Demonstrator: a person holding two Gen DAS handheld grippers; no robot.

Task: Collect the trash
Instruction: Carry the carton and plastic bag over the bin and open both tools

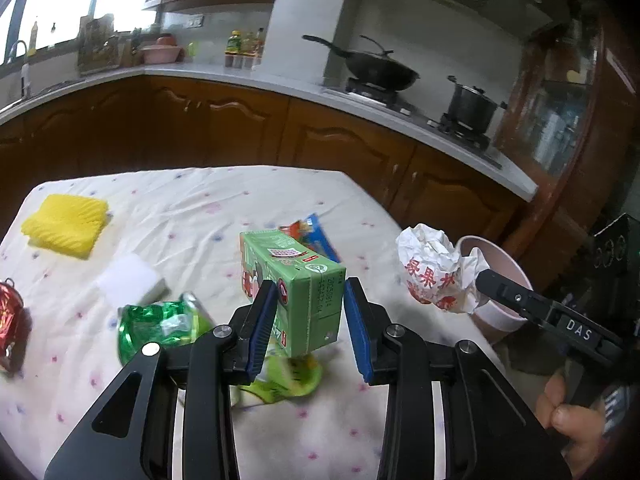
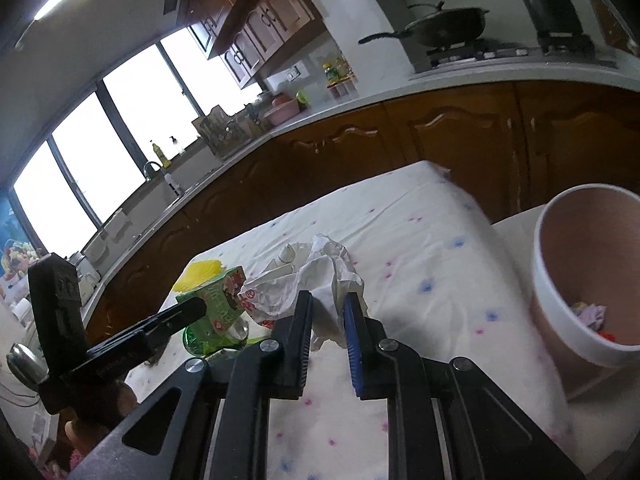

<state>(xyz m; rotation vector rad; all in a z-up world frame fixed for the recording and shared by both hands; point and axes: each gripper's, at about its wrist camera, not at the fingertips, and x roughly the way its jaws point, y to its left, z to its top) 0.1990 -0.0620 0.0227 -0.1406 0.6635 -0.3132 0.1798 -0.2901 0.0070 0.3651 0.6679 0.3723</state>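
My left gripper [image 1: 310, 304] is shut on a green drink carton [image 1: 296, 280] and holds it above the table; the carton also shows in the right wrist view [image 2: 218, 300]. My right gripper [image 2: 328, 312] is shut on a crumpled white paper wrapper with red print [image 2: 316, 280], held near the pink bin [image 2: 576, 276]. In the left wrist view the wrapper [image 1: 432, 268] hangs beside the bin [image 1: 504, 280]. A crushed green wrapper [image 1: 160, 324], a blue-red packet [image 1: 316, 236] and a light green wrapper [image 1: 288, 376] lie on the table.
The table has a white dotted cloth [image 1: 192, 208]. A yellow sponge cloth [image 1: 66, 224], a white block [image 1: 132, 284] and a red shiny object [image 1: 10, 328] lie at left. The bin holds some scraps [image 2: 592, 316]. Kitchen counter with wok [image 1: 376, 66] and pot [image 1: 472, 106] behind.
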